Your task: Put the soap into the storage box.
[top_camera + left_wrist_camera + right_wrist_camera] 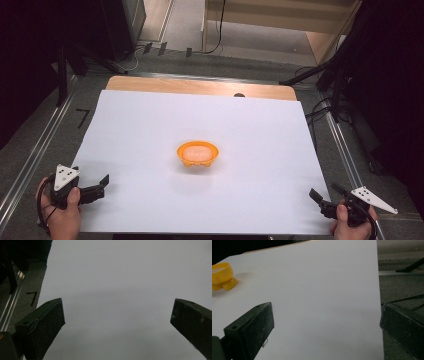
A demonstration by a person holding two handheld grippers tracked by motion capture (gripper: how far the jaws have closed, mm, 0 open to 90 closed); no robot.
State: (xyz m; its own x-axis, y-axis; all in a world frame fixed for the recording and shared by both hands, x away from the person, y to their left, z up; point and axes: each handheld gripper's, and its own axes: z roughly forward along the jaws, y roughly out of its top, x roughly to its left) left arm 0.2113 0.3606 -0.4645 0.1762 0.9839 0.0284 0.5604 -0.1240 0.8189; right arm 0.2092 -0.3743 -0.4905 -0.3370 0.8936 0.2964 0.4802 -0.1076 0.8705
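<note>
Left hand-held gripper [102, 181] and right hand-held gripper [317, 194]: near tabletop [150, 125] corners, jaws spread wide, empty. Orange bowl [198, 153]: tabletop centre, well apart from both. Advised: approach level, straddle the rim, close gently.

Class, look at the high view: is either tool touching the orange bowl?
No. The orange bowl sits alone mid-sheet, while the left tool and right tool rest far apart near the near corners.
</note>
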